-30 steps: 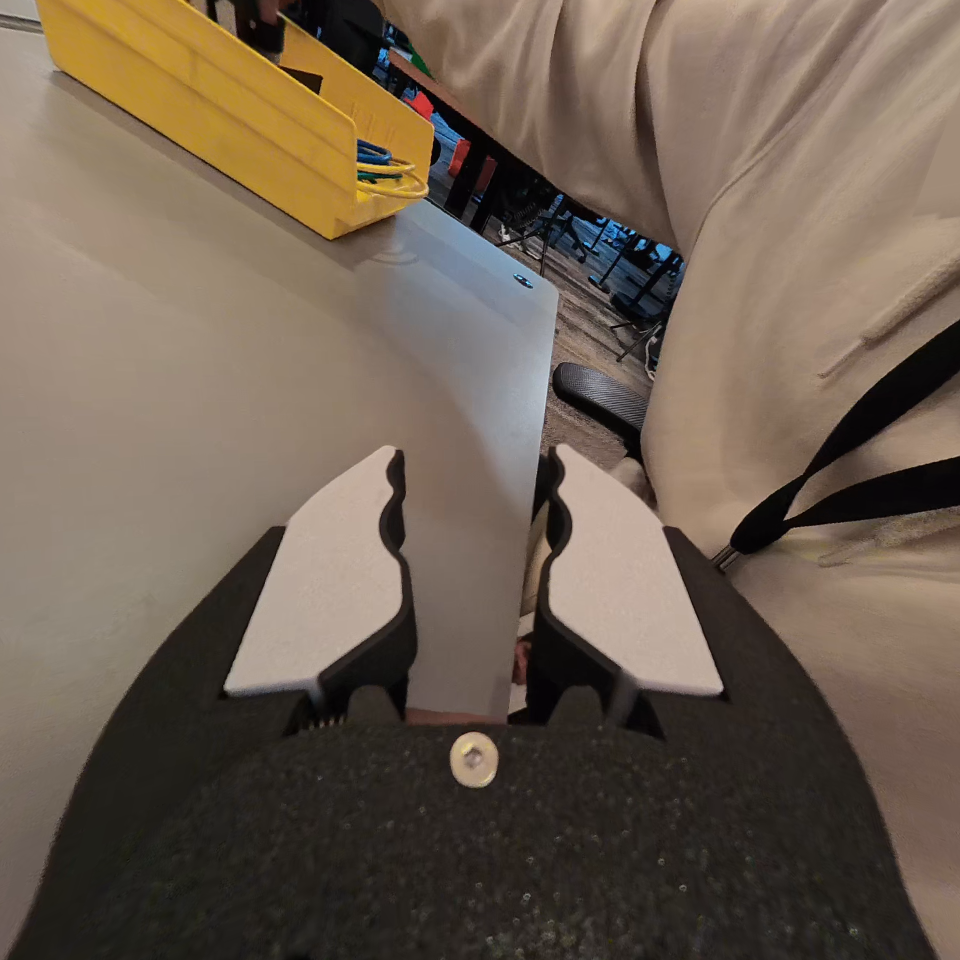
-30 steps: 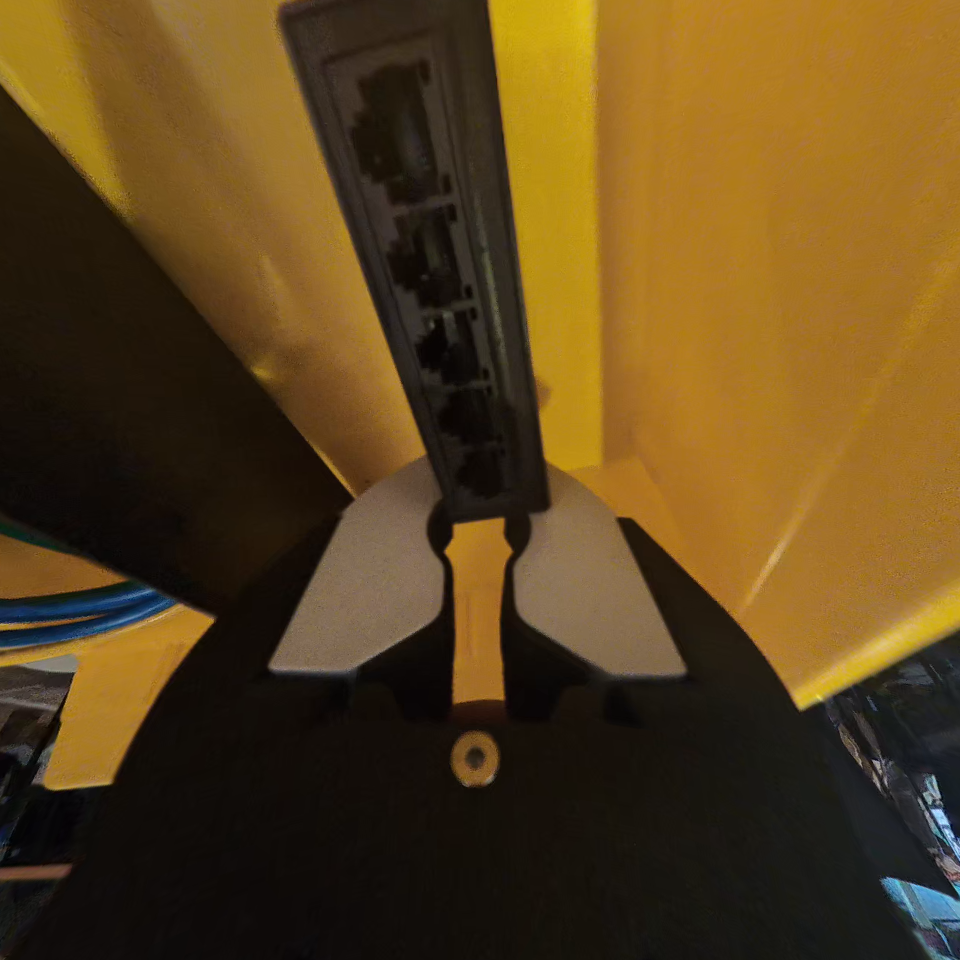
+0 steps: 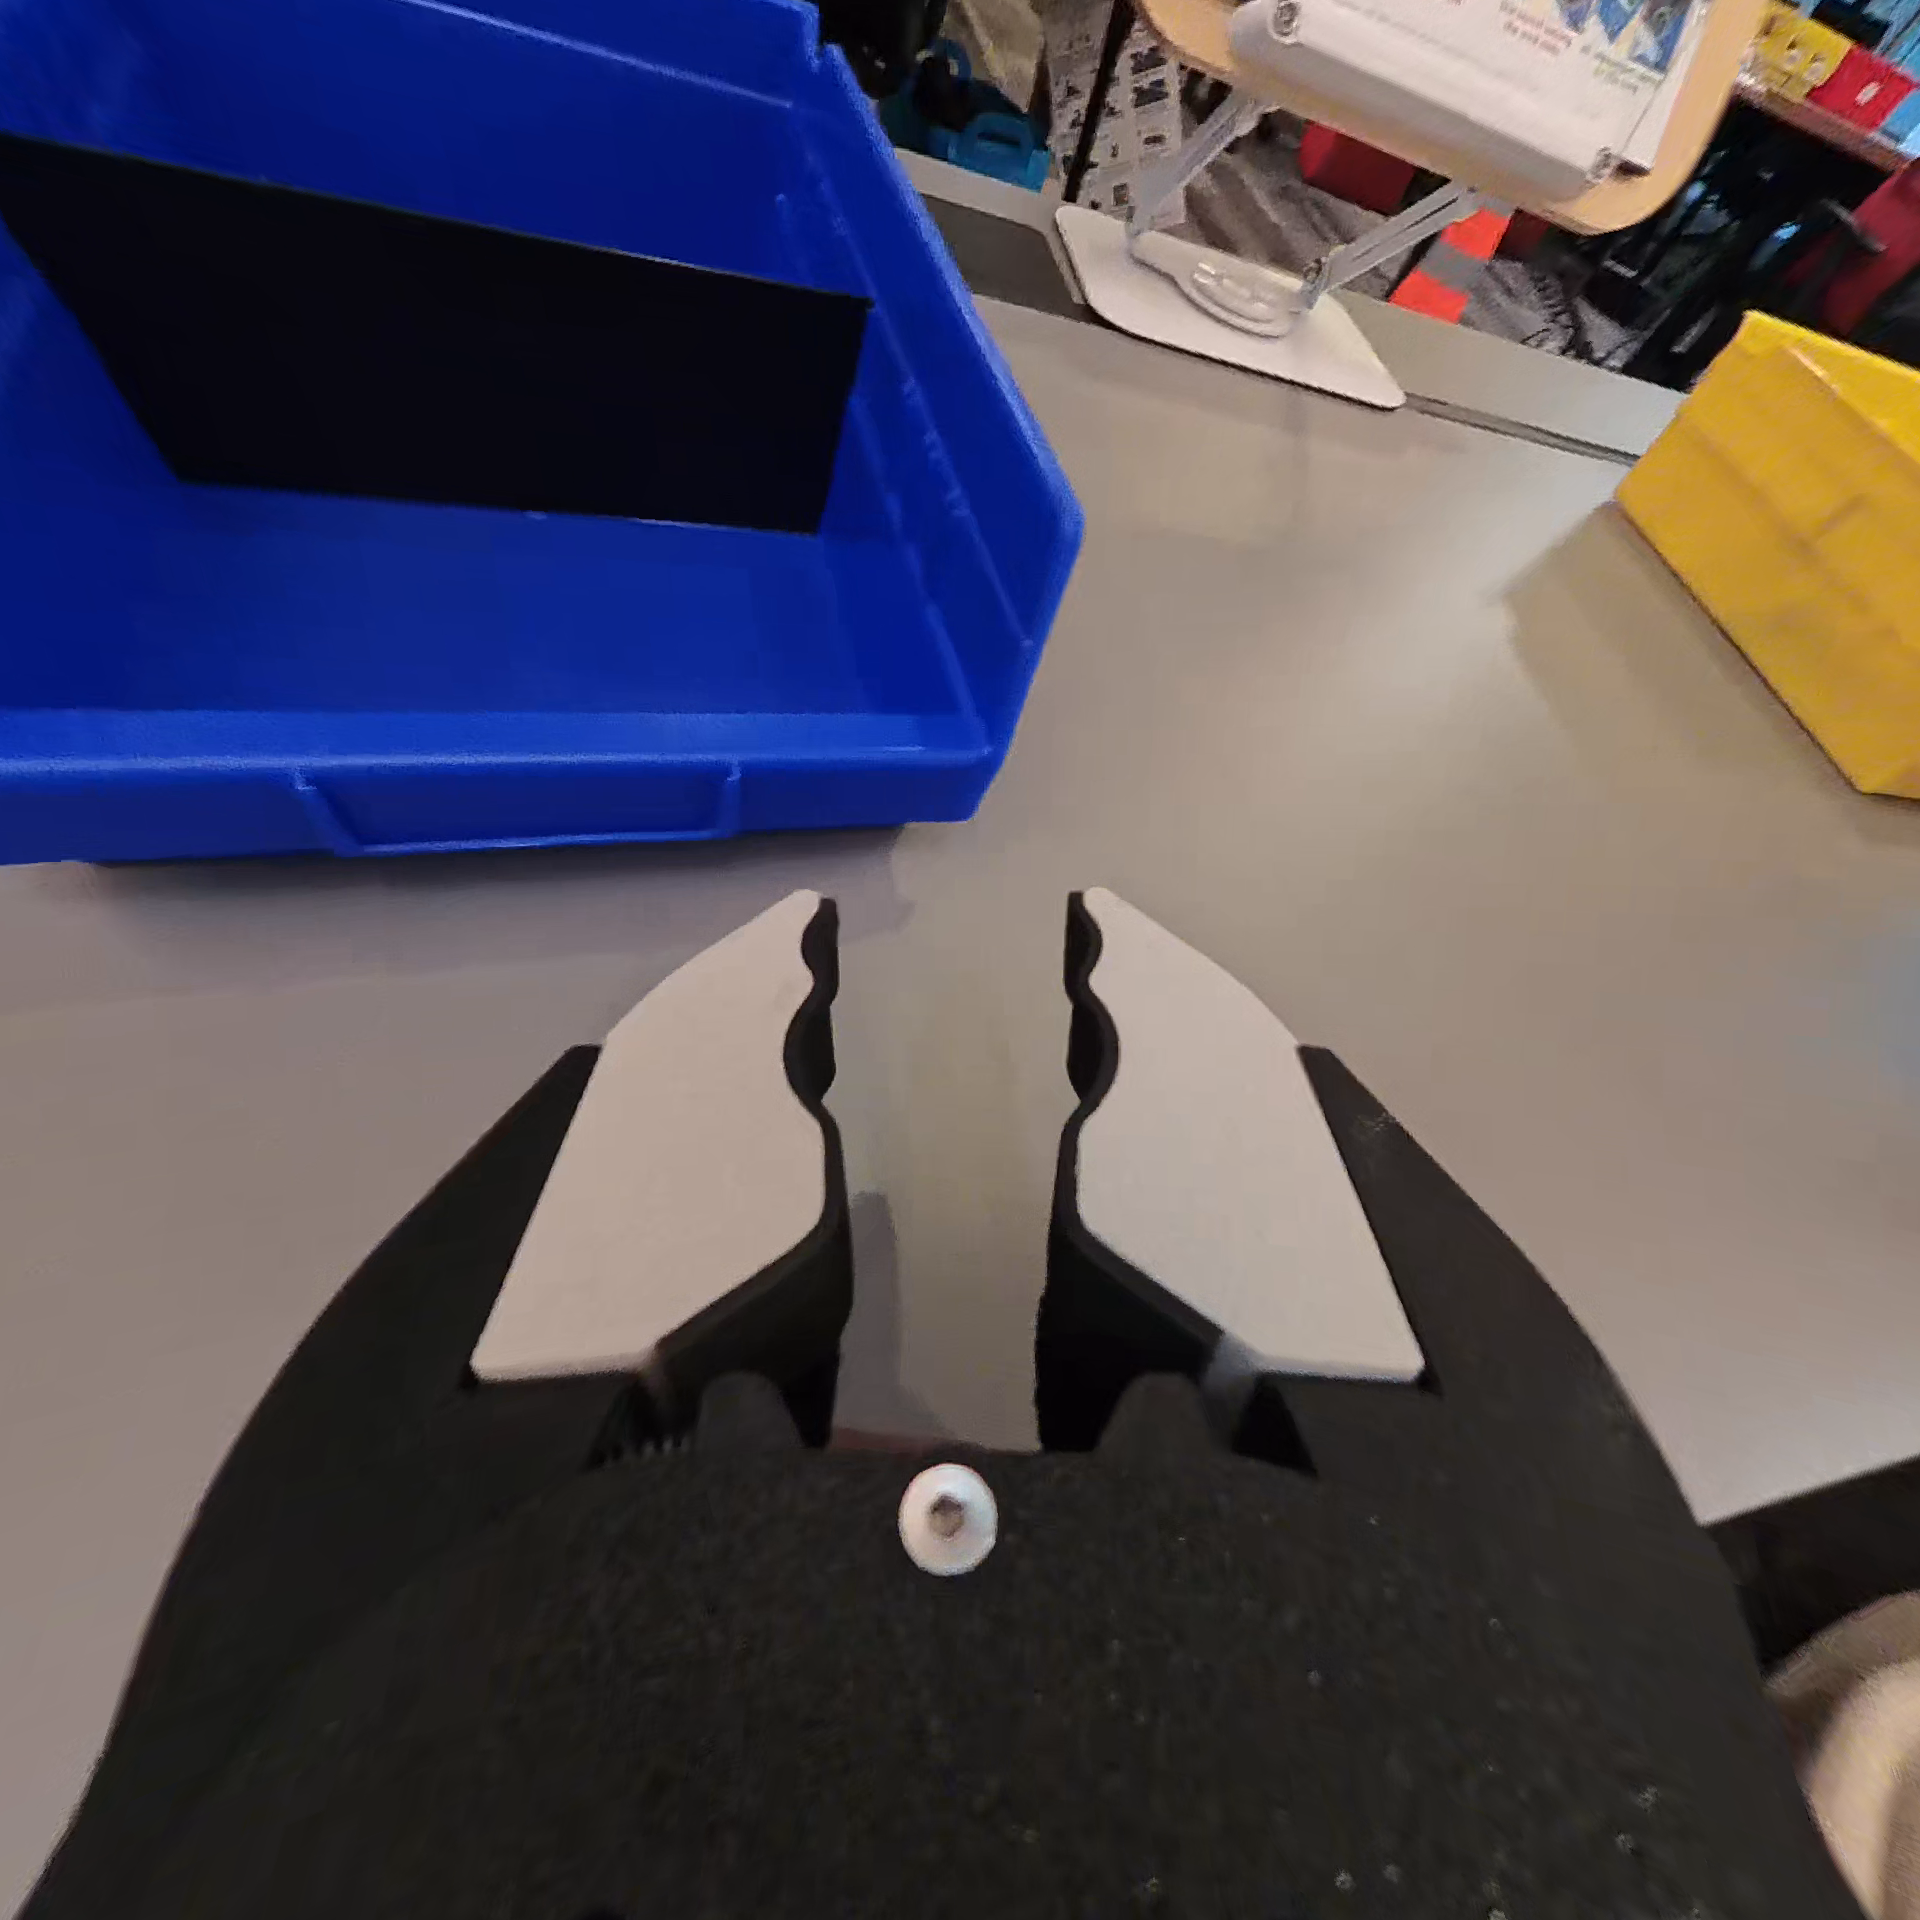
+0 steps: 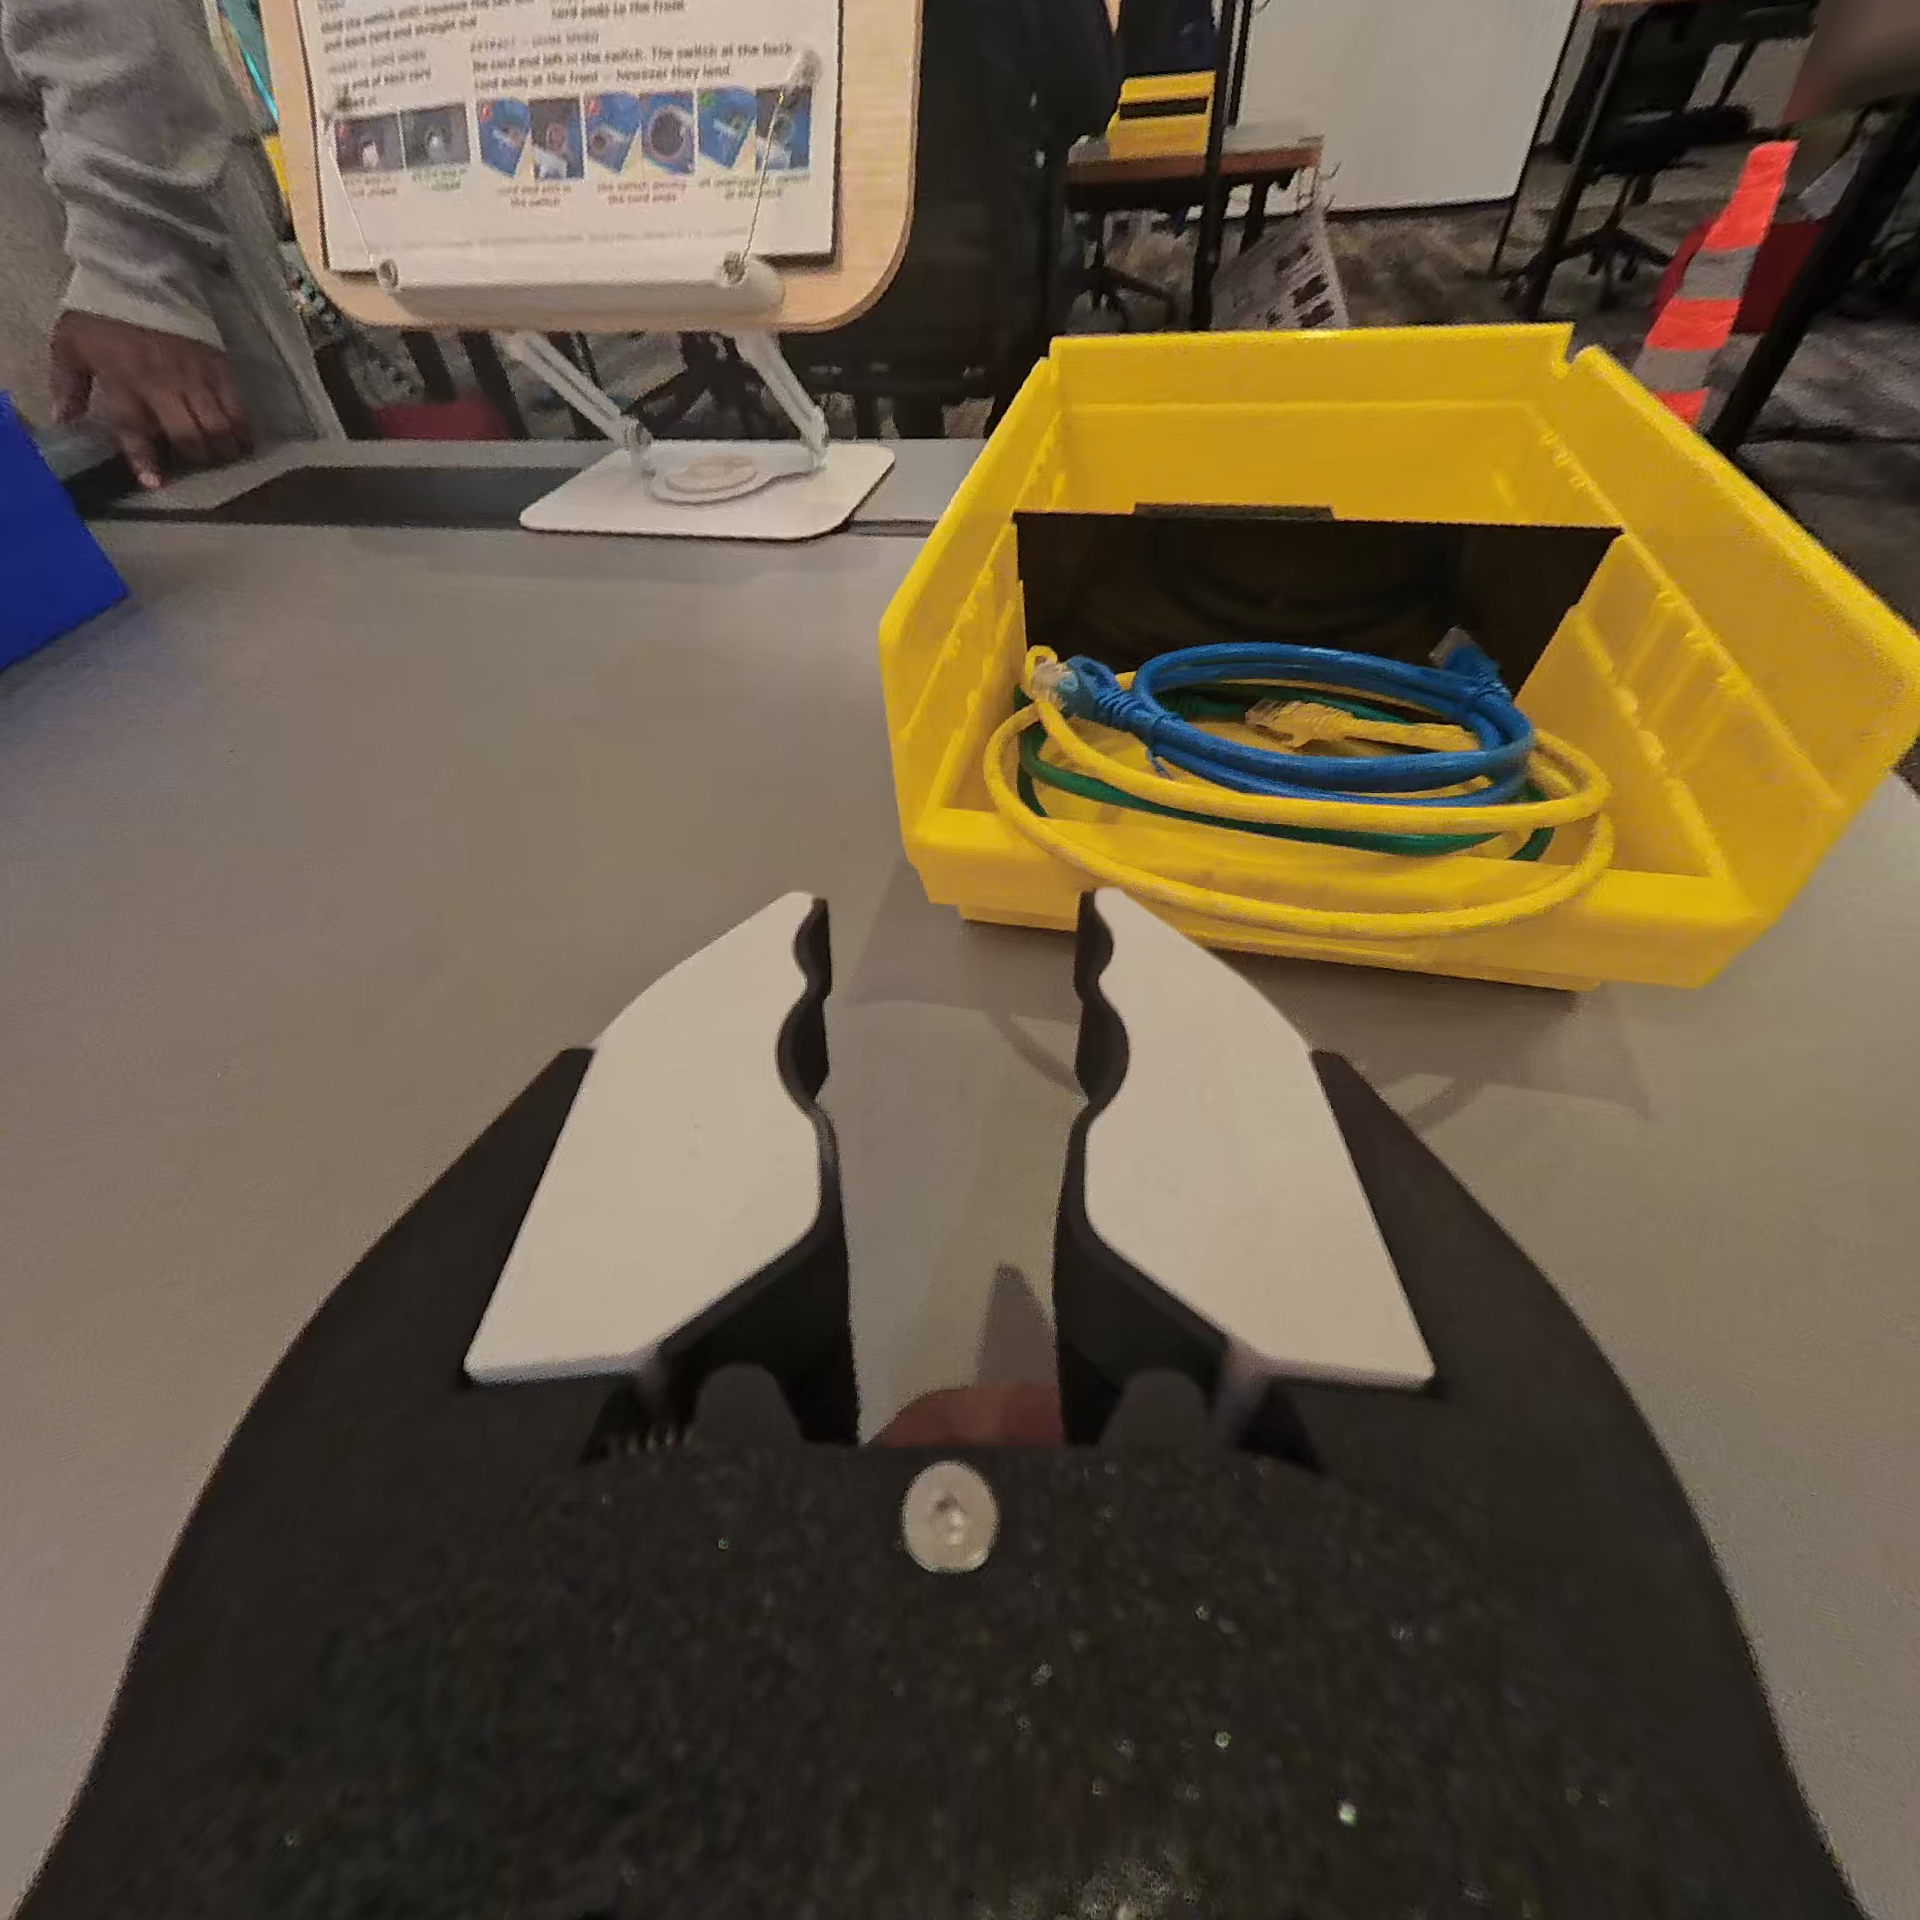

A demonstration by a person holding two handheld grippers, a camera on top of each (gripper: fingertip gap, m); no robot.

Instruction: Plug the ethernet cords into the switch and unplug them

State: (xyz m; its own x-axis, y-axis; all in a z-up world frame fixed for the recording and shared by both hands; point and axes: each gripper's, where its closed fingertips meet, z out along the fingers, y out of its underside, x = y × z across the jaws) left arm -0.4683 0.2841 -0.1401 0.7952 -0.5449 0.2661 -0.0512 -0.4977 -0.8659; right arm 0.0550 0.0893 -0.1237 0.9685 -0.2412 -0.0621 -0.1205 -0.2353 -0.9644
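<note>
While both your grippers hang empty over the grey table (image 4: 416, 831), nothing is in hand. To your left the blue bin (image 3: 499, 665) sits with only a black divider (image 3: 468, 364) in it, likely where finished parts go. The yellow bin (image 4: 1766, 748) on your right holds the coiled blue cord (image 4: 1351, 769), yellow cord (image 4: 1299, 904) and green cord (image 4: 1081, 795) in front of its own divider; the switch is not visible, perhaps behind it. Your left gripper (image 3: 948, 914) has its jaws spread, gripping nothing; your right gripper (image 4: 951, 914) is likewise spread, just short of the yellow bin, well placed to reach a plug.
</note>
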